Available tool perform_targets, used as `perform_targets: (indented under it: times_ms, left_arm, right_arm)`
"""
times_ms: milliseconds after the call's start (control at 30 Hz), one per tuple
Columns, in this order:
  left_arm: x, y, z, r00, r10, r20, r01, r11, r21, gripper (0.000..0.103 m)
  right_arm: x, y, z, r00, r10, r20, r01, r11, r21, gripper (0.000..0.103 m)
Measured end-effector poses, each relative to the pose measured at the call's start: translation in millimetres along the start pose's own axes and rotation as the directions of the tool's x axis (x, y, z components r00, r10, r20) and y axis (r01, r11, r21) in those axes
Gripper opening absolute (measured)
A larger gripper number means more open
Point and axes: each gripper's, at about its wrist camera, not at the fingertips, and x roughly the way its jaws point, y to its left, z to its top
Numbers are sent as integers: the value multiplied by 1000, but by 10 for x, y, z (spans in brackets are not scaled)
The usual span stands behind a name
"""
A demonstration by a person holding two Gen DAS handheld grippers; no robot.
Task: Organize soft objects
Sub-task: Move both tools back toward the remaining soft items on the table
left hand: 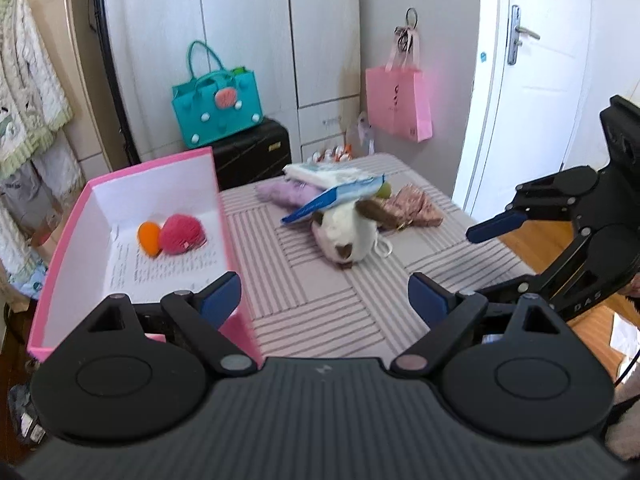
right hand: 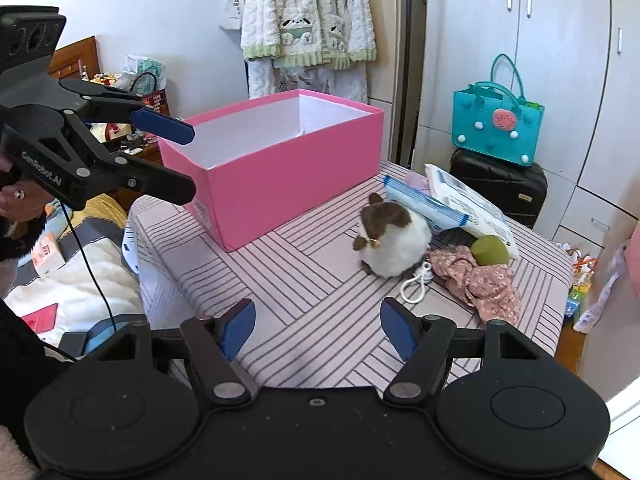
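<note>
A pink box [left hand: 230,236] [right hand: 280,172] stands on the striped table [left hand: 320,292] [right hand: 280,280]. Inside it lie an orange ball [left hand: 148,238] and a pink yarn ball [left hand: 182,235]. A white and brown plush toy [left hand: 348,236] [right hand: 394,240] sits mid-table beside a blue and white wipes pack [left hand: 340,196] [right hand: 464,204], a green ball [right hand: 490,251], a floral pink cloth [left hand: 416,210] [right hand: 476,280] and a purple soft item [left hand: 286,194]. My left gripper [left hand: 324,300] is open and empty, near the box's front corner. My right gripper [right hand: 318,326] is open and empty, short of the plush.
A teal bag [left hand: 218,104] [right hand: 496,120] sits on a black suitcase [left hand: 256,152] [right hand: 500,188] behind the table. A pink paper bag [left hand: 398,104] hangs by a white door [left hand: 536,80]. A bed [right hand: 72,264] lies to the left, robes [right hand: 308,20] hang behind.
</note>
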Motion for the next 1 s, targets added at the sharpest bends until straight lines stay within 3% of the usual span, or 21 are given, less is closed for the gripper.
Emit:
perform_targets:
  times_ms: [300, 433, 700, 867, 1000]
  left_arm:
    - [350, -296, 108, 997, -71, 18, 72, 997, -21, 91]
    - [576, -455, 151, 993, -121, 13, 122, 990, -67, 91]
    - [925, -853, 184, 990, -132, 59, 139, 981, -135, 89]
    - [1168, -1233, 219, 995, -83, 55, 87, 994, -72, 88]
    - [1407, -1477, 281, 998, 9, 68, -7, 999, -35, 88]
  right_arm:
    - [15, -417, -134, 998, -53, 27, 52, 998, 33, 83]
    - [-59, -738, -192, 994, -103, 31, 101, 993, 65, 83]
    - [-182, -1481, -250, 988, -153, 21, 147, 975, 169, 83]
    - [-98, -1788, -171, 996, -86, 14, 81, 976, 203, 83]
    - [70, -1968, -57, 1000, -10, -14, 13, 978, 209, 83]
